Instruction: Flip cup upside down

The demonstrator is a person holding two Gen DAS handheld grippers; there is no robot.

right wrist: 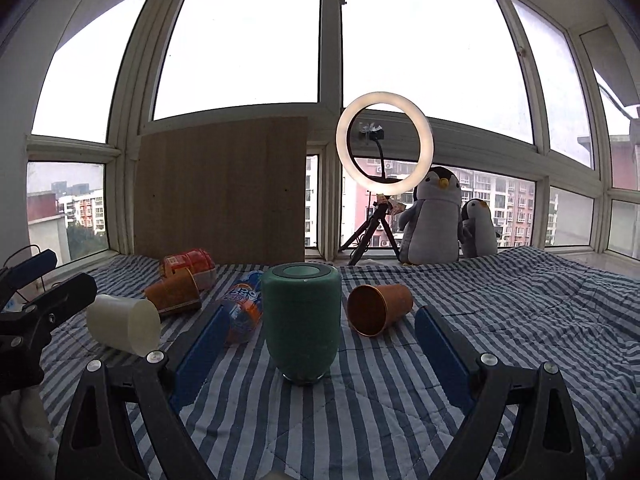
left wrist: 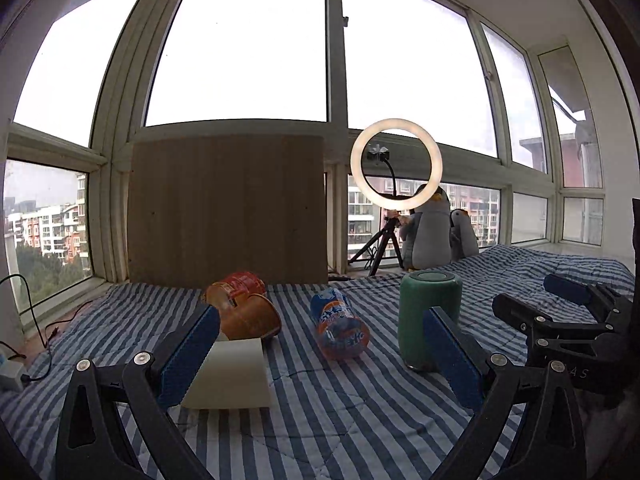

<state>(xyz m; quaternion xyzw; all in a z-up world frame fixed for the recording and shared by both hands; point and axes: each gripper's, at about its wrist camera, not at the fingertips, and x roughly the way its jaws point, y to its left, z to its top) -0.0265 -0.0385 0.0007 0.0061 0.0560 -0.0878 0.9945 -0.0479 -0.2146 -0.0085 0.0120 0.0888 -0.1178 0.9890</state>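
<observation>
The green cup (right wrist: 302, 322) stands on the striped bedcover (right wrist: 500, 320), apparently mouth down already, framed between the spread fingers of the right gripper (right wrist: 320, 344), which touch nothing; the left gripper (left wrist: 320, 356), also spread and empty, waits beside it over a toppled white cup (left wrist: 232, 372), likely its next target.

Home bedroom in a high-rise: striped bed (right wrist: 480, 320), plush penguins (right wrist: 434, 216), ring light (right wrist: 385, 144), bay windows (right wrist: 248, 40) overlooking apartment blocks (right wrist: 508, 204).
</observation>
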